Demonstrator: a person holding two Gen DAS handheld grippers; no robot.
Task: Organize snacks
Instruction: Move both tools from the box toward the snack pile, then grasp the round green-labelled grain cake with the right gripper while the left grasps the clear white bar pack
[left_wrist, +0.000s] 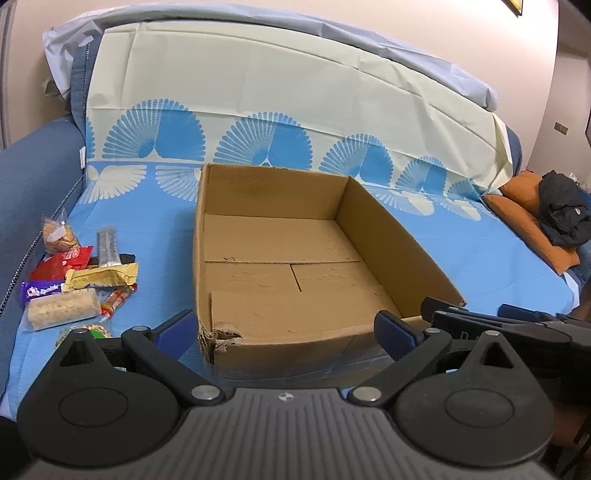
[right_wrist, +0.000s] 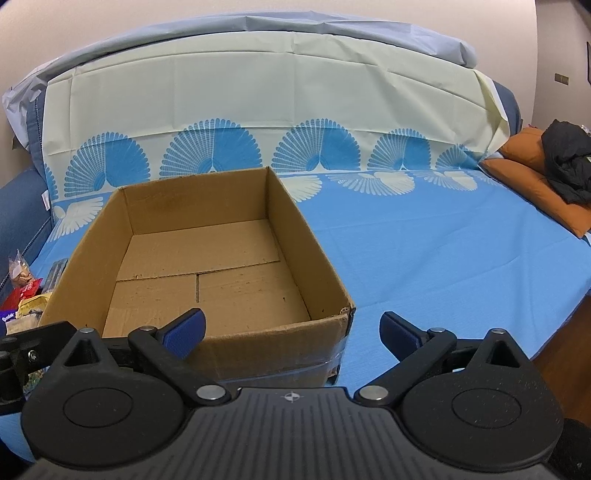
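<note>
- Since the cardboard box (left_wrist: 288, 258) stands bare inside, with only its floor flaps showing, the sorting looks to be at its very start: no snack has gone in yet.
- All the snacks (left_wrist: 79, 280) lie in a loose heap on the blue sheet (left_wrist: 480, 266) to the left of the box, close to its left wall but not touching it; among them are a red wrapper, a purple one, a yellow bar, a clear pack of pale pieces and a small bag of biscuits. In the right wrist view the same heap (right_wrist: 22, 299) peeks out past the box's left wall.
- What is left, by my reading, is the whole job: each packet must be lifted and set into the box.
- The left tongs (left_wrist: 284, 332) hang before the box's near wall, fingers spread wide, holding and touching nothing.
- The right tongs (right_wrist: 291, 328) sit before the box's near right corner, likewise wide apart and empty.
- An orange cushion (left_wrist: 532, 214) with dark cloth on it lies well to the right of the box.
</note>
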